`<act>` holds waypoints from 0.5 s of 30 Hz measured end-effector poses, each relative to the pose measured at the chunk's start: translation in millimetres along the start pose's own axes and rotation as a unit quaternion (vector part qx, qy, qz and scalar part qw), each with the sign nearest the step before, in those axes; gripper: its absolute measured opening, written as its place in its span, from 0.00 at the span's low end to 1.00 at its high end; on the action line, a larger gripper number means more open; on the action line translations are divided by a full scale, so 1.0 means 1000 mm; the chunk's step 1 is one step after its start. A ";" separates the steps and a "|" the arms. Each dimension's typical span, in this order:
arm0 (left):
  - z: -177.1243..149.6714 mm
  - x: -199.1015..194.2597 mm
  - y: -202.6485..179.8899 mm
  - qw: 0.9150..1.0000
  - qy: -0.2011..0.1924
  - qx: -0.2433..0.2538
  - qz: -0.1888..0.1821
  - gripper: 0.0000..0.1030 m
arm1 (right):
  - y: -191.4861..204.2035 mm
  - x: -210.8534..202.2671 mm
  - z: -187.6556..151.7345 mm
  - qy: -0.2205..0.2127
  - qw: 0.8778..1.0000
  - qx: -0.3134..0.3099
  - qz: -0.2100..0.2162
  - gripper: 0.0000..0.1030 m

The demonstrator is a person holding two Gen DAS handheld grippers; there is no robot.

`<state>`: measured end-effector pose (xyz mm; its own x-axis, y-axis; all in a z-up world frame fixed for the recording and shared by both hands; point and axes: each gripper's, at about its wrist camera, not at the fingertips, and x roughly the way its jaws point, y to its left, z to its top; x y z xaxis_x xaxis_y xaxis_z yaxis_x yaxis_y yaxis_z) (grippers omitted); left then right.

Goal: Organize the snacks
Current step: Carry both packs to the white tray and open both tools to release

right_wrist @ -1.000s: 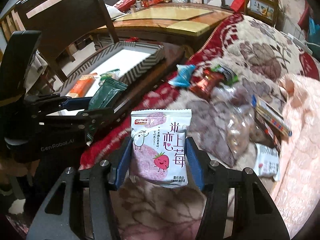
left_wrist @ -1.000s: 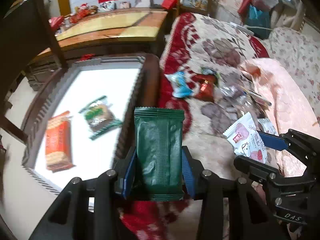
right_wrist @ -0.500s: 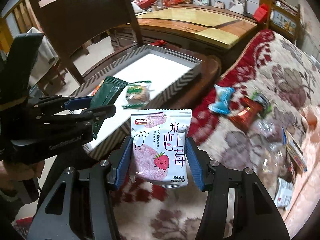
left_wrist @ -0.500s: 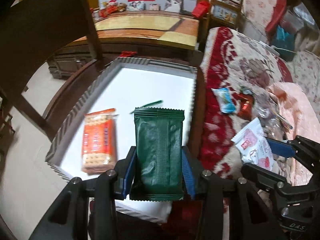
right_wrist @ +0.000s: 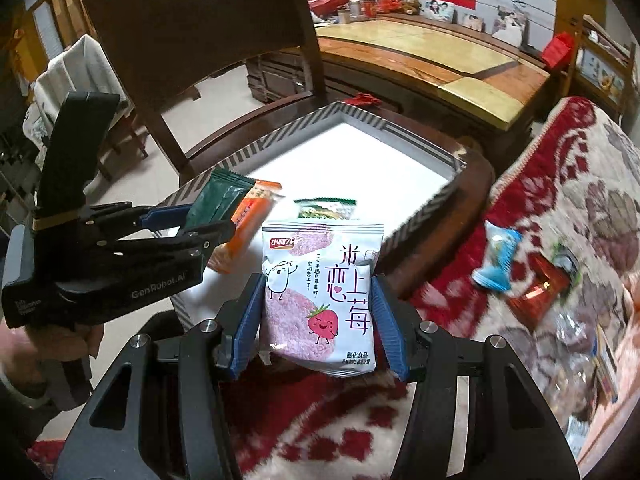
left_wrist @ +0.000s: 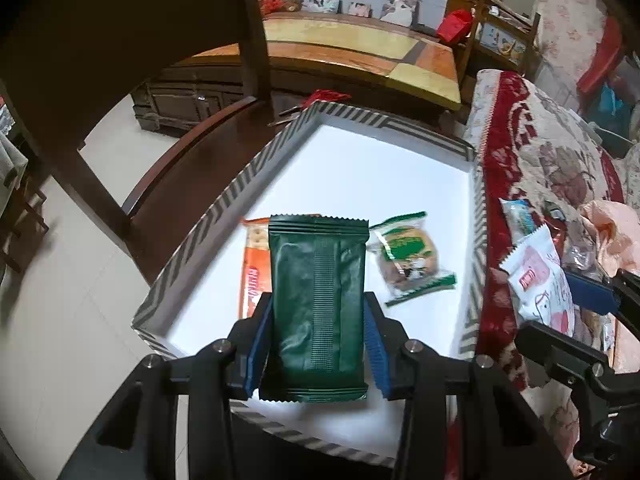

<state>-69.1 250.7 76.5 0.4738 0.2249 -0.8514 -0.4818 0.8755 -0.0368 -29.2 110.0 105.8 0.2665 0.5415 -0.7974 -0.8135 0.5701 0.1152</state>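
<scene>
Meanwhile, the left gripper (left_wrist: pixel 316 344) pinches a light, crinkly green packet (left_wrist: pixel 318 300) by its edges above the tray (left_wrist: pixel 224 204), while the right gripper (right_wrist: pixel 318 328) clamps a soft strawberry snack bag (right_wrist: pixel 320 296).

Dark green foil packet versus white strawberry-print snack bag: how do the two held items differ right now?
The dark green foil packet is plain, narrow and unprinted; the white strawberry-print snack bag is wider, with pink pictures and lettering. The green packet hangs over the striped-rim white tray, the white bag mostly over the red floral blanket. Each is clamped upright in a claw.
</scene>
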 end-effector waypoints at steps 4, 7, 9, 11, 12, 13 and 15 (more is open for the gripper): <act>0.002 0.008 0.006 1.000 0.005 -0.005 0.006 0.44 | 0.004 0.016 0.012 0.008 1.000 -0.004 0.006 0.51; 0.004 0.013 0.010 1.000 0.007 -0.009 0.008 0.44 | 0.006 0.029 0.020 0.016 1.000 -0.003 0.012 0.51; 0.005 0.016 0.012 1.000 0.010 -0.011 0.008 0.44 | 0.007 0.037 0.023 0.021 1.000 -0.005 0.012 0.51; 0.006 0.020 0.014 1.000 0.013 -0.014 0.009 0.44 | 0.007 0.044 0.025 0.026 1.000 -0.004 0.014 0.51; 0.006 0.022 0.015 1.000 0.014 -0.016 0.010 0.44 | 0.007 0.047 0.025 0.027 1.000 -0.003 0.014 0.51; 0.007 0.024 0.016 1.000 0.016 -0.018 0.010 0.44 | 0.007 0.050 0.026 0.029 0.999 -0.003 0.015 0.51; 0.008 0.027 0.019 1.000 0.018 -0.021 0.011 0.44 | 0.007 0.056 0.027 0.034 0.999 -0.002 0.016 0.51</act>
<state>-59.7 276.7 56.7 0.4365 0.2284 -0.8702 -0.5228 0.8516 -0.0388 -6.1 160.8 77.7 0.2052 0.5159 -0.8317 -0.8232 0.5506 0.1384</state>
